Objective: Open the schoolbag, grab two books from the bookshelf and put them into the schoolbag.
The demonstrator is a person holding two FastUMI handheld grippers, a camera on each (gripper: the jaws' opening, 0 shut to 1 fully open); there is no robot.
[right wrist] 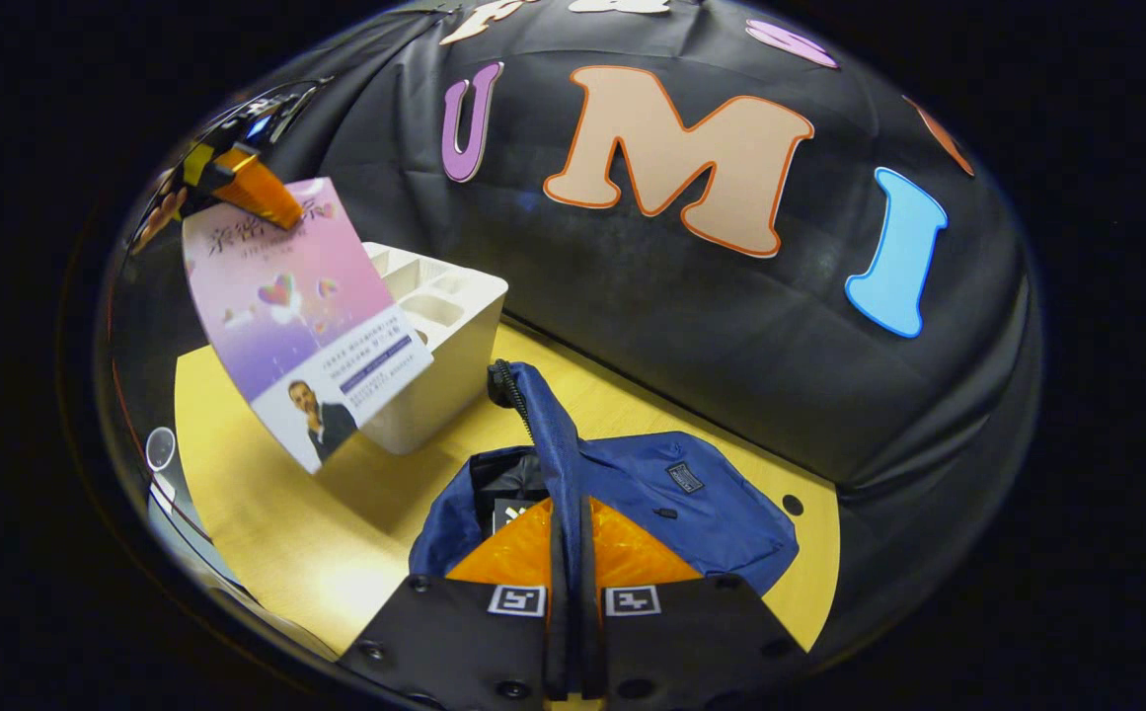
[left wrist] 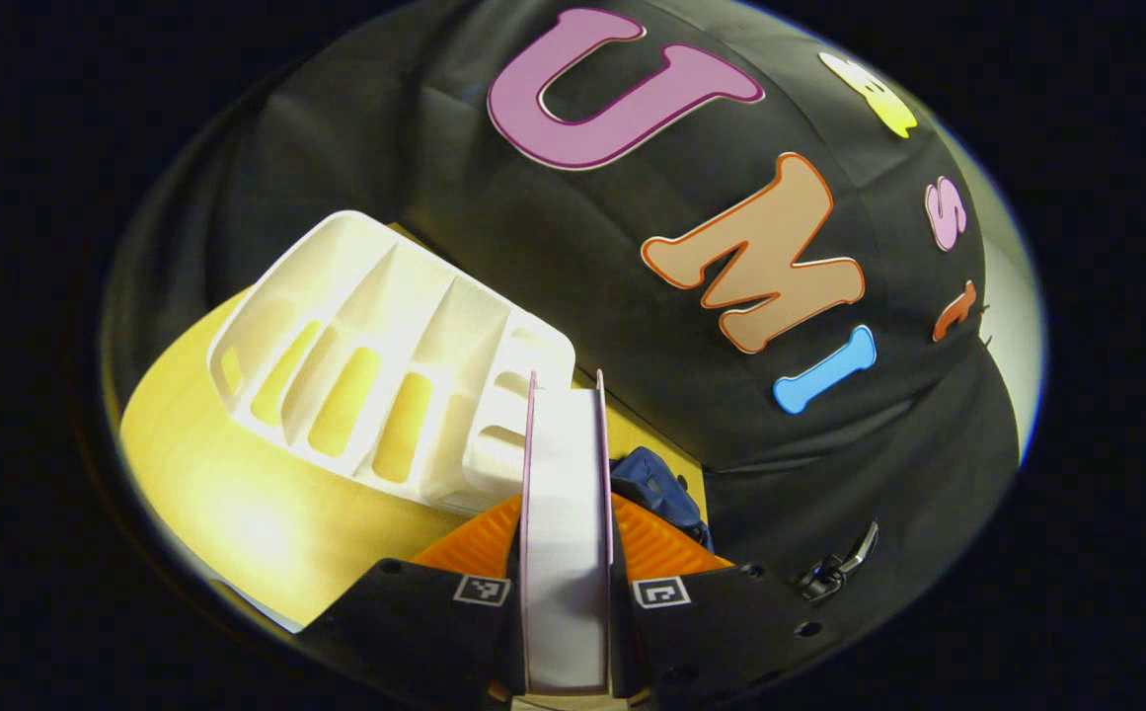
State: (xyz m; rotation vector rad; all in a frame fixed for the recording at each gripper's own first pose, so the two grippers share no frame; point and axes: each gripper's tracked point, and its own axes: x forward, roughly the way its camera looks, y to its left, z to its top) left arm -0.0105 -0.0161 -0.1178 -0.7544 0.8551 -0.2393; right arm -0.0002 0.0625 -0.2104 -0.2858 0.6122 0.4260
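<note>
Left gripper [left wrist: 567, 464]: your jaws are closed on the book [left wrist: 567, 533], one finger flat on each cover, with the page edge facing the camera. In the right gripper view the same book [right wrist: 301, 316] hangs in the air, tilted, above the tabletop's left part and in front of the bookshelf [right wrist: 449, 336]. The left gripper [right wrist: 242, 188] pinches its top corner.

Right gripper [right wrist: 565, 533]: your jaws are nearly closed on the raised flap of the schoolbag [right wrist: 632, 494], lifting it so that a dark opening shows just left of the flap. Whether both fingers truly press the cloth, I cannot tell for certain.

Step in hand, as I judge it: carry the book to the bag and lower it in.
- Keep the flap up and pulled away from the opening; widen the mouth if you can.
- Turn the book so that a narrow edge enters first, in line with the opening.
- Let go only once the book is well inside.

Edges and room: the white bookshelf [left wrist: 385, 365] stands toward the tabletop's back left, with the bag close beside it near the right edge. Bare tabletop [right wrist: 267, 533] lies in front of the shelf, so bring the book across above it. The black booth wall [right wrist: 730, 326] runs close behind both; stay forward of it.
</note>
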